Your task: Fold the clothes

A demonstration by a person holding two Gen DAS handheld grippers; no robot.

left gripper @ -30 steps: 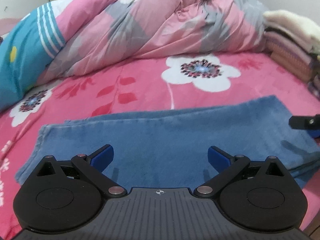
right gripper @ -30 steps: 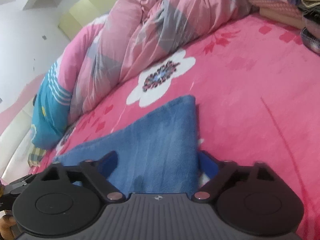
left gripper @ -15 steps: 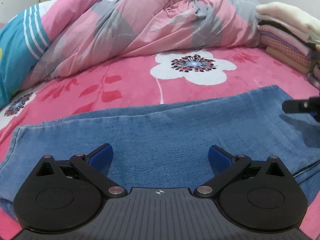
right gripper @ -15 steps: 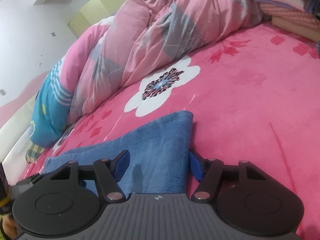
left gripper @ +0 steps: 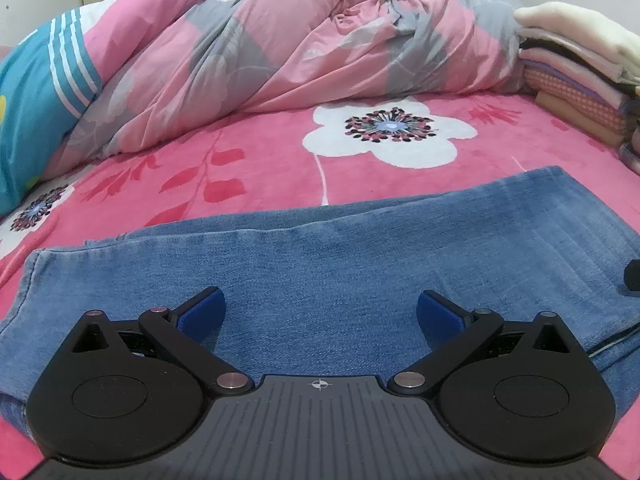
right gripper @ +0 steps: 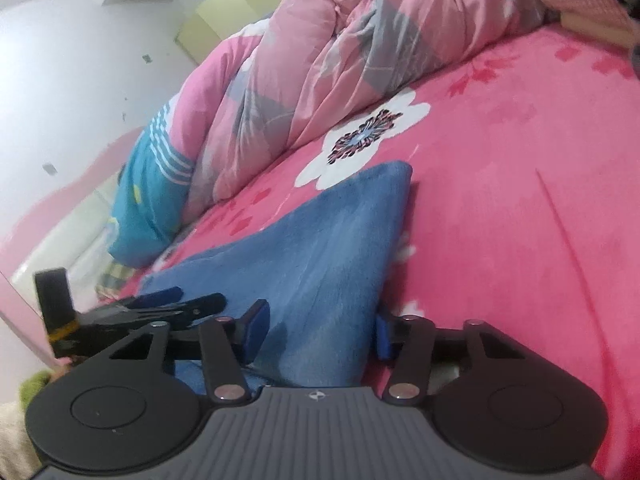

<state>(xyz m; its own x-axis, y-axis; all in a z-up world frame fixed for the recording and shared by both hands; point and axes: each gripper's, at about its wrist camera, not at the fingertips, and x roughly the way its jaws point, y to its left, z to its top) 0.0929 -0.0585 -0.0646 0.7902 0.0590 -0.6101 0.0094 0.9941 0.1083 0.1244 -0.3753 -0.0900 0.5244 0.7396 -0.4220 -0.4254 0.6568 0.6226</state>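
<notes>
Blue jeans (left gripper: 340,248), folded lengthwise, lie across the pink flowered bedspread (left gripper: 260,168). My left gripper (left gripper: 320,312) hovers low over their middle, open wide, with only denim beneath its blue pads. In the right wrist view the end of the jeans (right gripper: 332,248) runs between the jaws of my right gripper (right gripper: 320,334). Those jaws are closing, with a blue pad on each side of the cloth's edge. A black fingertip (left gripper: 634,276) of the right gripper shows at the right edge of the left wrist view. The left gripper (right gripper: 176,300) is seen at the left of the right wrist view.
A bunched pink and grey quilt (left gripper: 300,48) fills the far side of the bed, with a blue striped pillow (left gripper: 36,112) at its left. Folded clothes are stacked (left gripper: 580,64) at the far right. A green sleeve (right gripper: 36,384) shows at the lower left.
The left gripper sank closer to the jeans, then held still. The right gripper's jaws narrowed around the end of the jeans, and it shifted so the left gripper came into its view.
</notes>
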